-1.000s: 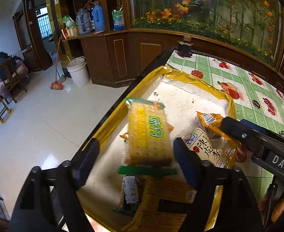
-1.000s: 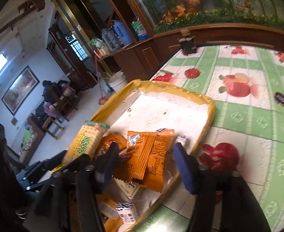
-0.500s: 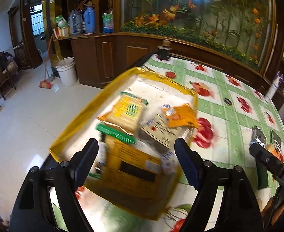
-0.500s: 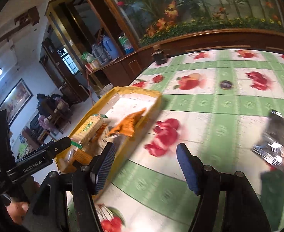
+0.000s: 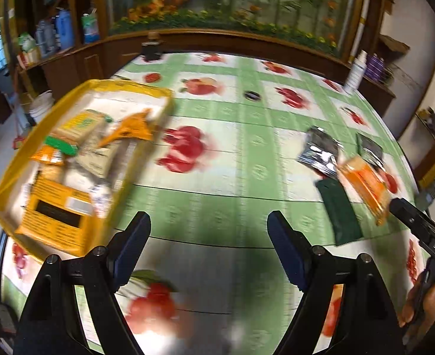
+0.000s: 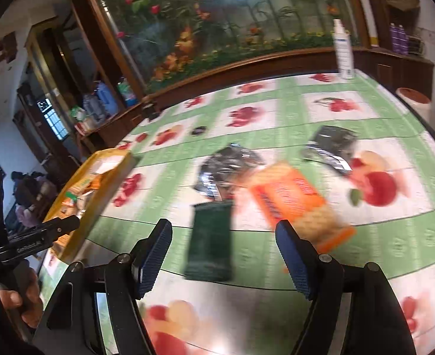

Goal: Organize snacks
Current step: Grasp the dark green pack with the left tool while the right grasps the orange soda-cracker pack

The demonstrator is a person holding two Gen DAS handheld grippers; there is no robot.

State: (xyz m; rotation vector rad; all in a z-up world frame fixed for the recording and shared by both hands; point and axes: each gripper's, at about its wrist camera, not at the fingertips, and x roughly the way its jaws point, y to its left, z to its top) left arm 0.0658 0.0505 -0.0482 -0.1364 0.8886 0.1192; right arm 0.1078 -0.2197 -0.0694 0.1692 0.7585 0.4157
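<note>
Two claws are in transit between loads, both empty. Reference landmark: the yellow tray (image 5: pixel 81 84), which sits at one edge of the fruit-print counter (image 5: pixel 217 201) and already holds several snack packs, among them a yellow cracker pack (image 5: pixel 79 124) and an orange sachet (image 5: pixel 131 128). Well apart from the tray, on the far side of the counter from it, four snacks remain loose: an orange cracker pack (image 6: pixel 297 204), a dark green packet (image 6: pixel 211 239) on its tray-facing side, and two silver-black pouches (image 6: pixel 229 167) (image 6: pixel 330 145) beyond them. Judged step: fetching the next item. The right claw (image 6: pixel 223 254) has just been opening, nothing between its pads, and hangs near the green packet. The left claw (image 5: pixel 208 248) stands wide over bare counter beside the tray. Next move: lower the right claw, bracket one packet across its narrow width, close, then carry it to the tray.
</note>
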